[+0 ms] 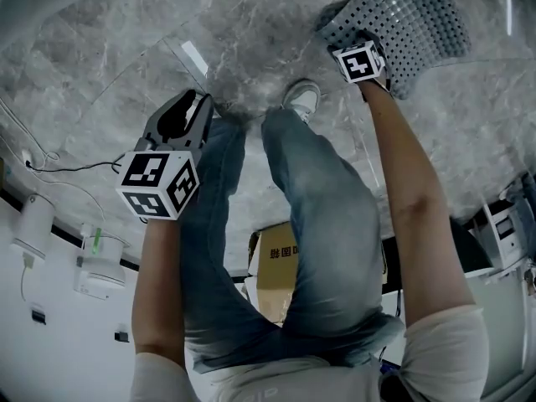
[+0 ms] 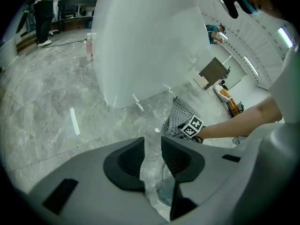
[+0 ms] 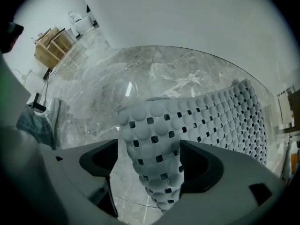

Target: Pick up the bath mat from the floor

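Observation:
The bath mat (image 1: 410, 23) is a grey, bumpy rubber sheet full of square holes, lying on the marble floor at the upper right of the head view. My right gripper (image 3: 149, 161) reaches down to its near corner. That corner is curled up into a roll (image 3: 154, 149) between the widely spread jaws; the right pad touches it and the left pad stands clear. My left gripper (image 1: 197, 107) hangs over bare floor by my left leg. Its jaws (image 2: 152, 156) are a narrow gap apart with only floor showing between them. The left gripper view also shows the mat (image 2: 180, 116).
My legs and a white shoe (image 1: 301, 99) stand between the two grippers. A cardboard box (image 1: 280, 270) is behind my feet. White fixtures (image 1: 33, 224) and a cable (image 1: 75, 167) line the left wall. A large white rounded body (image 2: 145, 41) rises beyond the mat.

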